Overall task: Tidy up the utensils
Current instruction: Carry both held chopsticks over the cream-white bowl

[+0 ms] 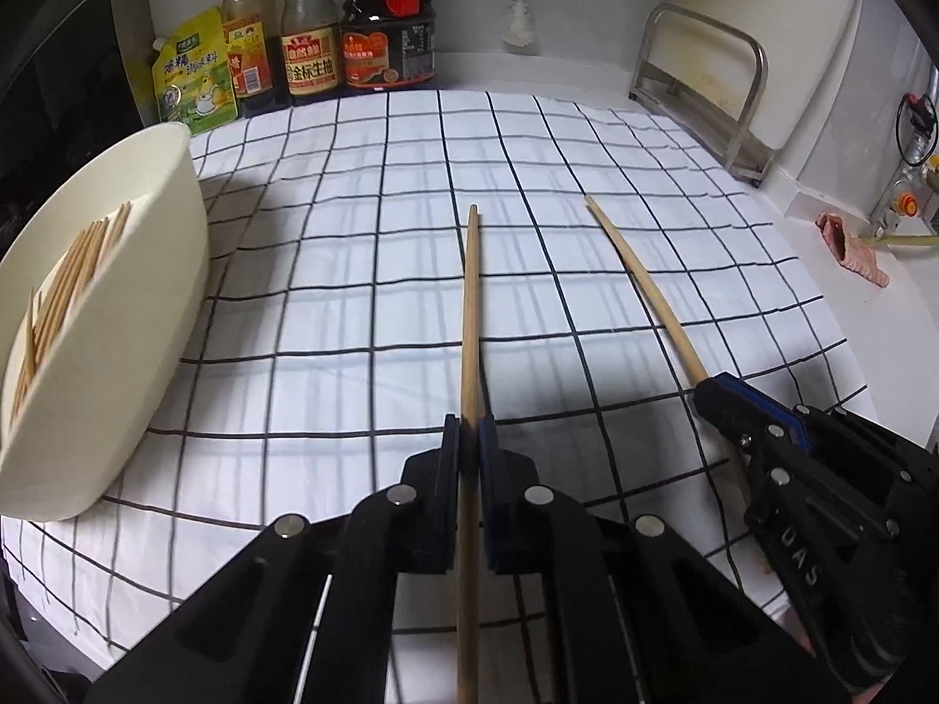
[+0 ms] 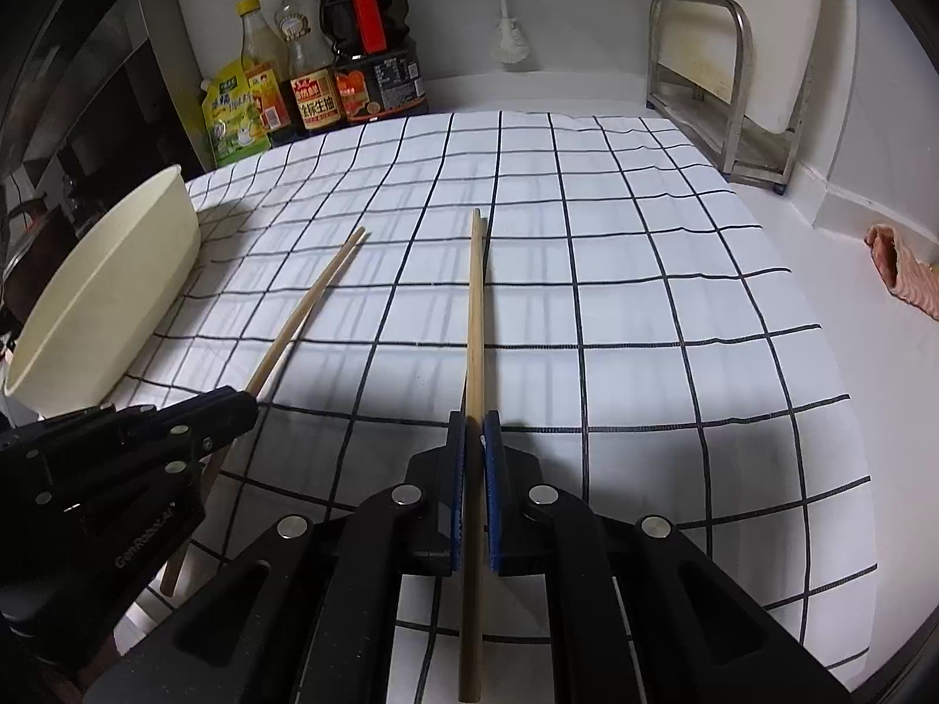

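My left gripper (image 1: pixel 469 433) is shut on a pair of wooden chopsticks (image 1: pixel 469 305) that point away over the checked cloth (image 1: pixel 328 293). To its right, my right gripper (image 1: pixel 713 393) is shut on a second pair of chopsticks (image 1: pixel 637 284). In the right wrist view, that right gripper (image 2: pixel 474 428) clamps its chopsticks (image 2: pixel 475 305) between the blue pads, and the left gripper (image 2: pixel 237 405) holds its pair (image 2: pixel 305 311) at the left. A cream basin (image 1: pixel 135 352) at the left holds several more chopsticks (image 1: pixel 64 287).
Sauce bottles (image 1: pixel 305 47) and a yellow pouch (image 1: pixel 191 73) line the back left wall. A metal rack (image 1: pixel 704 88) stands at the back right. A pink cloth (image 1: pixel 857 255) lies on the white counter at the right. The basin (image 2: pixel 105 293) rests on the cloth's left edge.
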